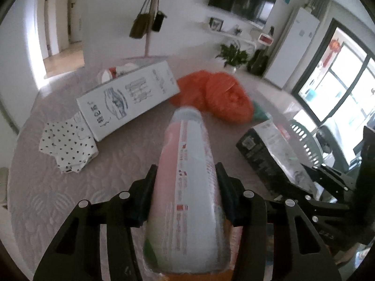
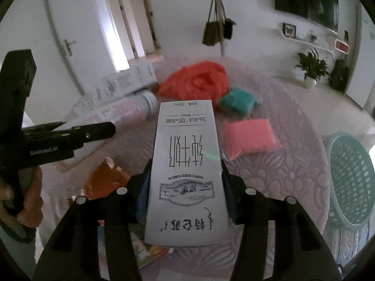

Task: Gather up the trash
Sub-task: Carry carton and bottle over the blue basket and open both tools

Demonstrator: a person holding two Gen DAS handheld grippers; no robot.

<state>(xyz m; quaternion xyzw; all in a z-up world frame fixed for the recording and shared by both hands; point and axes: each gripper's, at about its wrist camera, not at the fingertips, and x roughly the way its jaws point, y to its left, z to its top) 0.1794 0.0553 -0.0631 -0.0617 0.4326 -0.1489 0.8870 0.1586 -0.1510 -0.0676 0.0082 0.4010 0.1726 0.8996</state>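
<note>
My left gripper (image 1: 186,182) is shut on a long plastic-wrapped sleeve of stacked cups (image 1: 187,164), pink and white, which points away over the round table (image 1: 121,171). In the right wrist view the same sleeve (image 2: 121,112) reaches in from the left. My right gripper (image 2: 186,171) is shut on a grey-white milk carton (image 2: 187,164) with black print, held lengthwise between the pads. The left wrist view shows this carton (image 1: 269,149) at the right, dark end towards the camera.
On the patterned tablecloth lie a large white printed box (image 1: 127,98), an orange plastic bag (image 2: 196,79), a teal packet (image 2: 238,101), a pink packet (image 2: 248,138) and a polka-dot cloth (image 1: 68,145). A green slatted basket (image 2: 351,178) stands off the table's right edge.
</note>
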